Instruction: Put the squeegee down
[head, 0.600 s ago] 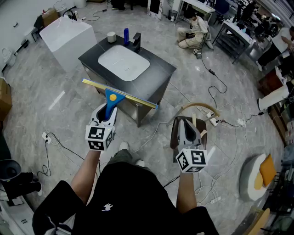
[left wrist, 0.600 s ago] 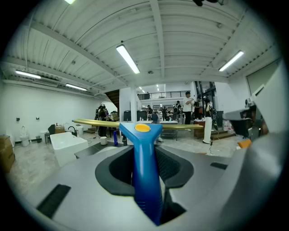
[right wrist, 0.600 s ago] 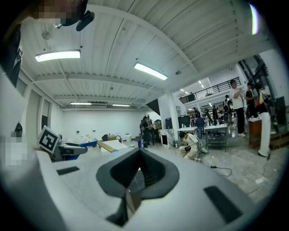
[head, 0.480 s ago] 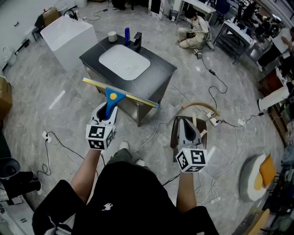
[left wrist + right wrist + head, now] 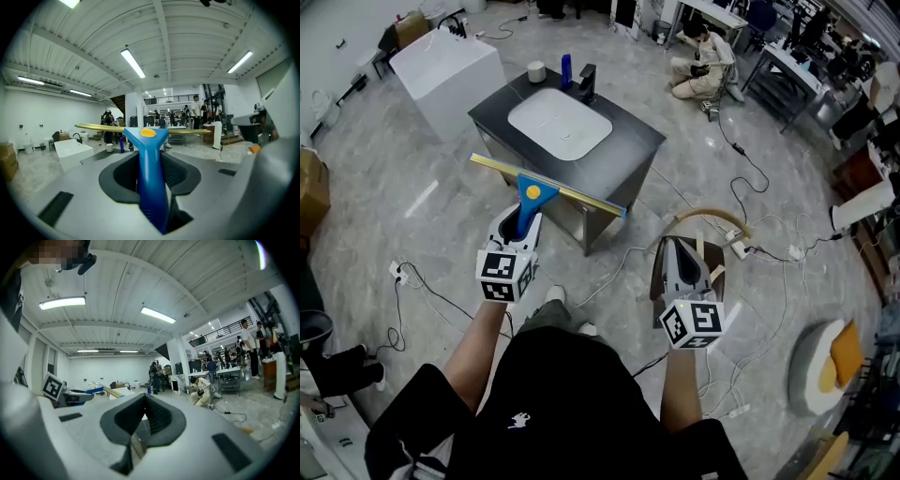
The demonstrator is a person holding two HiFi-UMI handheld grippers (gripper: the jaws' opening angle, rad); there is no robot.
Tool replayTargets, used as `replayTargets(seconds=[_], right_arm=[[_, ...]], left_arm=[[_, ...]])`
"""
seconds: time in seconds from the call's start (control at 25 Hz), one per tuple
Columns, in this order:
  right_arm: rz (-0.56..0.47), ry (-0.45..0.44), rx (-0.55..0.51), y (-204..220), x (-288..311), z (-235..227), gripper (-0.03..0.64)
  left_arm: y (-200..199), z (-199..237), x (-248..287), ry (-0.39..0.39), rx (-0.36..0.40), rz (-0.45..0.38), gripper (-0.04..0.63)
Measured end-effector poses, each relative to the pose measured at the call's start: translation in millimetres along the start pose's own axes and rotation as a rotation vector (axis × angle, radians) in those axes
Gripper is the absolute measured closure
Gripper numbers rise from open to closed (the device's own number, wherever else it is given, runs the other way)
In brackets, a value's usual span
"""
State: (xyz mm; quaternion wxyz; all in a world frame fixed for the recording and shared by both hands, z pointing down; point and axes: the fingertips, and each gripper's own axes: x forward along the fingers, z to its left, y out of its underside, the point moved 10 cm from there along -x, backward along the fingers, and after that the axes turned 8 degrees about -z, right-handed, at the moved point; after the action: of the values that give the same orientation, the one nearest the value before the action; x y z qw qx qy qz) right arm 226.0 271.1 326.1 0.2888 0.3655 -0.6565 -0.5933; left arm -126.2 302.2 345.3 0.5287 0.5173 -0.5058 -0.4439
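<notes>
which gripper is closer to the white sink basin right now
Left. The left gripper, clamped on the squeegee, sits just in front of the basin's counter. The right gripper hangs over the floor, further back and off to the right.

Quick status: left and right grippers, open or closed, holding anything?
Left hand-held gripper: closed on the squeegee, by its blue handle.
Right hand-held gripper: closed, nothing held.

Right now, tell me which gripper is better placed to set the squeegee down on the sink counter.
Left. The left gripper is clamped on the squeegee by its blue handle, with the sink counter just ahead of it. The right gripper is shut on nothing, off beside the counter.
</notes>
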Motion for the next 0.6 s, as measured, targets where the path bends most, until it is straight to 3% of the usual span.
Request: replayTargets(seconds=[0.6], right_arm=[[0.000,-0.020,0.030,5.6,-1.2,2.3,0.615]], left_arm=[[-1.9,-4.9,-2.9,0.005,0.015,0.003,0.469]])
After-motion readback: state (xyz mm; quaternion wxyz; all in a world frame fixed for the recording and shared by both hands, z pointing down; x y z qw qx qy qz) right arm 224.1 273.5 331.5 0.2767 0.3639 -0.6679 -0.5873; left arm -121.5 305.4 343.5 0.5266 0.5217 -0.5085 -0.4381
